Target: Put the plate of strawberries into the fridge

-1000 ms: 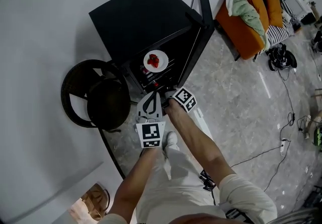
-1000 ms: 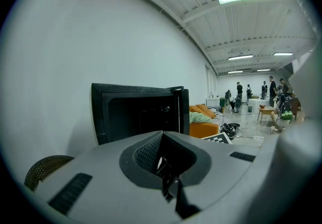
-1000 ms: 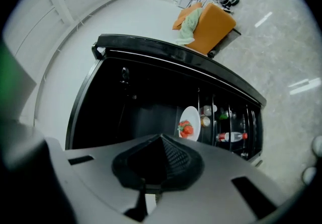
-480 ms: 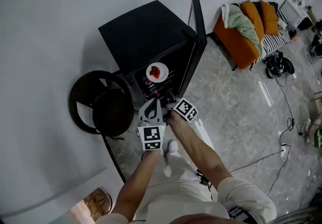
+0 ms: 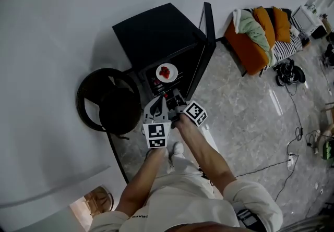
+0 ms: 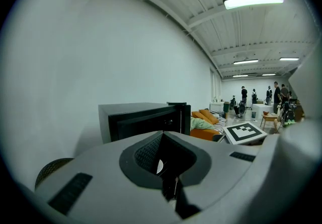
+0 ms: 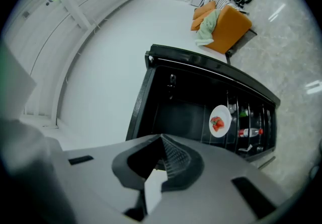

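Note:
A white plate of strawberries (image 5: 167, 72) rests on a wire shelf inside the open black fridge (image 5: 151, 33). In the right gripper view the plate (image 7: 220, 121) sits mid-shelf, well apart from my jaws. Side by side in front of the fridge opening, my left gripper (image 5: 156, 107) and right gripper (image 5: 174, 98) both hold nothing. In its own view the left gripper (image 6: 162, 133) has its jaw tips together. The right gripper (image 7: 162, 138) is shut too.
The fridge door (image 5: 207, 30) stands open to the right. A red-capped bottle (image 7: 250, 132) lies on a lower shelf. A round dark chair (image 5: 107, 106) stands left of the fridge. An orange sofa (image 5: 255, 30) and floor cables (image 5: 292, 145) are at the right.
The plate stays on the shelf. The head view has drawn back, so the fridge looks smaller. Both grippers remain together in front of the opening.

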{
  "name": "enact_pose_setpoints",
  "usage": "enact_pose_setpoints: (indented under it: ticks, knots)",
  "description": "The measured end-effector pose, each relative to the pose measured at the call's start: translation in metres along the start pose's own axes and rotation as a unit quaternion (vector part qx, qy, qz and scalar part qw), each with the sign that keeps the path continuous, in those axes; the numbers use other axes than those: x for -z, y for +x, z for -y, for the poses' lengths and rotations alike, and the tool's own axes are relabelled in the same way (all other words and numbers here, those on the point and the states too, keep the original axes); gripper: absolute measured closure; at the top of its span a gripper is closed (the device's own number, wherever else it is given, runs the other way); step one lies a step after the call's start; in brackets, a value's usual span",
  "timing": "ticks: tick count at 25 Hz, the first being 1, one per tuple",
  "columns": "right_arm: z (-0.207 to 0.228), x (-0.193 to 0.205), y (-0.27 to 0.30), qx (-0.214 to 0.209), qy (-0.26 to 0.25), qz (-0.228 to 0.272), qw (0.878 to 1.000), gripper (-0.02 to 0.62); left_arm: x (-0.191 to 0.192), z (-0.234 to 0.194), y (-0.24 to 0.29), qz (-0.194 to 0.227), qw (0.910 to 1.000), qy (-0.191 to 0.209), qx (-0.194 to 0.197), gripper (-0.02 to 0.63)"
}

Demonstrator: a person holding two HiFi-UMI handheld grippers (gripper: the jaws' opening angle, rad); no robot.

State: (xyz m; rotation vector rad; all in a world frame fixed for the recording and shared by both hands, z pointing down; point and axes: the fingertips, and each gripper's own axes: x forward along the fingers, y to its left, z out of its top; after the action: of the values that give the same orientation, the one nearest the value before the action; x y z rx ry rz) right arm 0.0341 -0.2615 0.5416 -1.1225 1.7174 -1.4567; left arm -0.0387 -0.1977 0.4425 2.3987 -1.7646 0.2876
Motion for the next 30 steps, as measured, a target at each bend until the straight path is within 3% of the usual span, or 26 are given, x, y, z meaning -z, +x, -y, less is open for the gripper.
enact_pose_setpoints:
  ticks: [10, 23, 30]
  knots:
    - [-0.067, 0.004, -0.027, -0.026, 0.007, 0.011, 1.000, 0.583, -0.042, -0.007, -0.042, 0.011, 0.9998, -0.015, 0.007, 0.604]
    - [-0.121, -0.017, -0.012, -0.076, 0.004, 0.016, 0.997, 0.583, -0.081, -0.015, -0.022, 0.048, 0.9987, 0.001, 0.016, 0.604]
    - [-0.142, -0.028, -0.010, -0.094, -0.076, 0.012, 0.993, 0.583, -0.097, -0.017, -0.011, 0.062, 0.9978, -0.001, 0.021, 0.604]
